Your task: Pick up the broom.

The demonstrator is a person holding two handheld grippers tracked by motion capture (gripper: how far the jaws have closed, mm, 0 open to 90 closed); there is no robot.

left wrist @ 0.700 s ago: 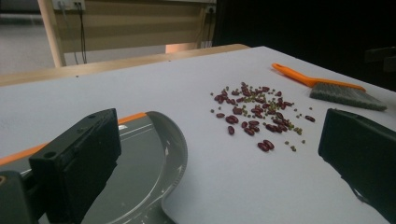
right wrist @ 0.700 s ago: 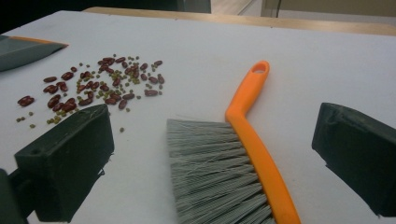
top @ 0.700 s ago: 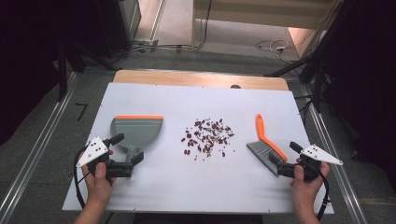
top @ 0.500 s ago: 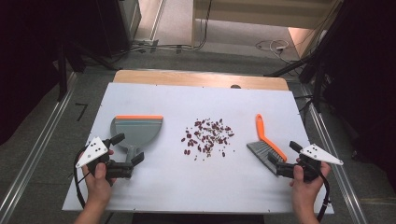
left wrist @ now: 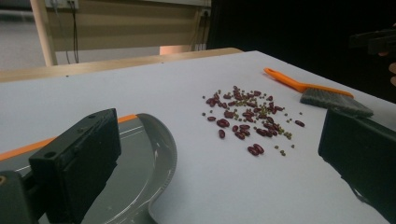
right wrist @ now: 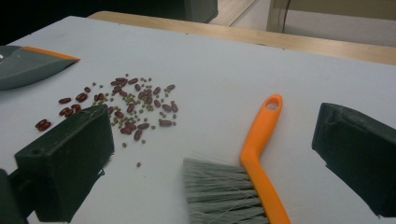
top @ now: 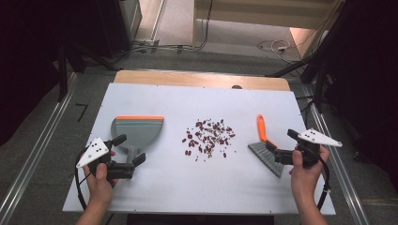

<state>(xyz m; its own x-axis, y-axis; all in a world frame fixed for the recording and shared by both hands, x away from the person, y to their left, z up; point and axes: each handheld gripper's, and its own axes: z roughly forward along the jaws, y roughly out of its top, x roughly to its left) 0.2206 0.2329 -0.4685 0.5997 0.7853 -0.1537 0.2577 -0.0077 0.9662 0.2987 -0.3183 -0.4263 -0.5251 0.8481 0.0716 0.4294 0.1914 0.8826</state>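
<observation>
At the lower left of the high view, the left claw sits open just over the handle of the grey dustpan, its jaws spread to either side without pressing on it. The dustpan lies flat on the white bench, orange lip toward the far edge. In the middle of the frame a loose scatter of red and green beans rests apart from both tools. At the lower right, the right claw is open beside the brush, whose orange handle points to the top of the frame.
</observation>
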